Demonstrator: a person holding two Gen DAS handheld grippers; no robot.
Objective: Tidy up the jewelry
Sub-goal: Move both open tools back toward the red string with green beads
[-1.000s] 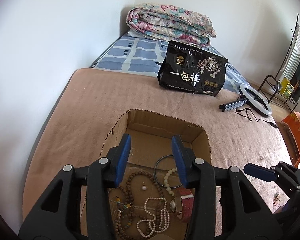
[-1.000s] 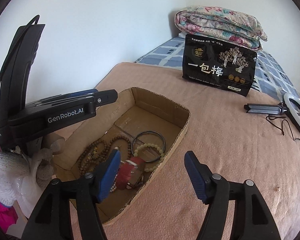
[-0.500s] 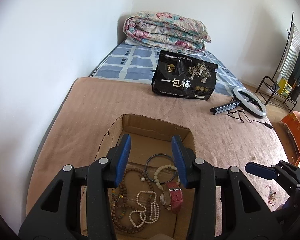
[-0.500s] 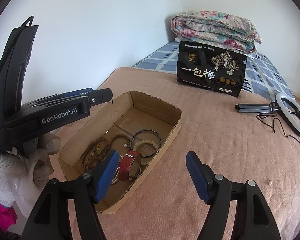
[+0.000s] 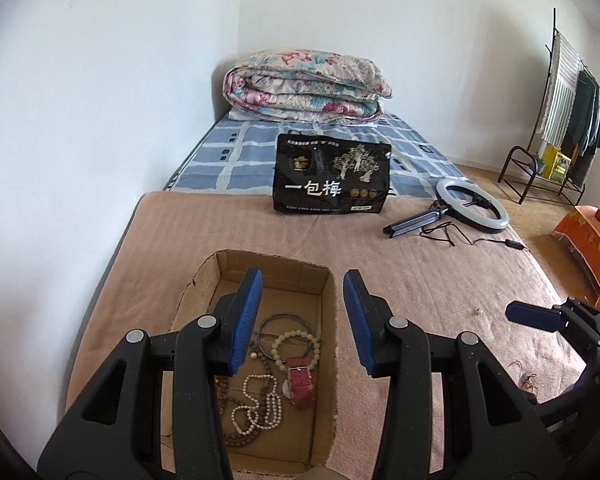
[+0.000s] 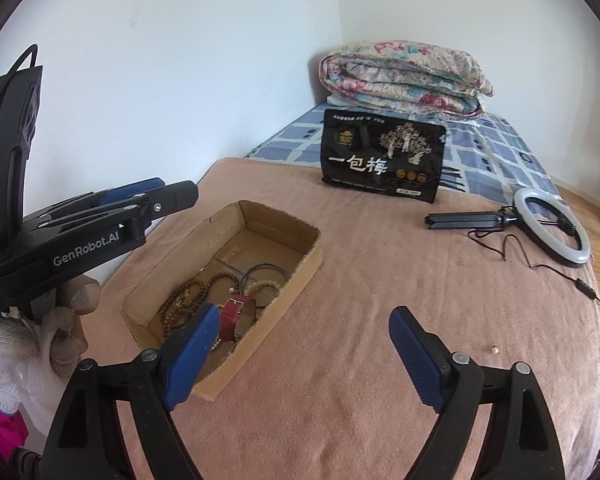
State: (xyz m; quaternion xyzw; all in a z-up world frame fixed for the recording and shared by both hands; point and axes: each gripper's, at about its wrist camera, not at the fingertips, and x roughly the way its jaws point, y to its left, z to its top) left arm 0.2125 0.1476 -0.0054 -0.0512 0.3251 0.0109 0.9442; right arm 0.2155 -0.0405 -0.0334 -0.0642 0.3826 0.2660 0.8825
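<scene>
A shallow cardboard box [image 5: 327,344] [image 6: 296,276] lies on a pink blanket. In it lie a red watch [image 5: 300,380] [image 6: 236,314], a dark bangle [image 5: 284,322] [image 6: 265,270], a pale bead bracelet [image 5: 296,346] [image 6: 265,286], a white bead necklace [image 5: 258,408] and brown bead strings [image 6: 184,300]. My left gripper [image 5: 302,318] is open and empty, high above the box. It also shows from the side in the right wrist view [image 6: 168,196]. My right gripper [image 6: 304,340] is open and empty, above the blanket right of the box. Its finger [image 5: 534,316] shows at the right of the left wrist view.
A black snack bag [image 5: 332,180] [image 6: 382,156] stands further back on the bed. A ring light on a folded tripod [image 5: 470,204] [image 6: 552,224] lies to the right with its cable. A folded floral quilt [image 5: 304,86] sits by the wall. A small tangled thing [image 5: 526,378] lies near the blanket's right edge.
Both grippers have pulled back and up from the box, so it looks smaller and farther. Both have stayed open and empty. The jewelry has not moved.
</scene>
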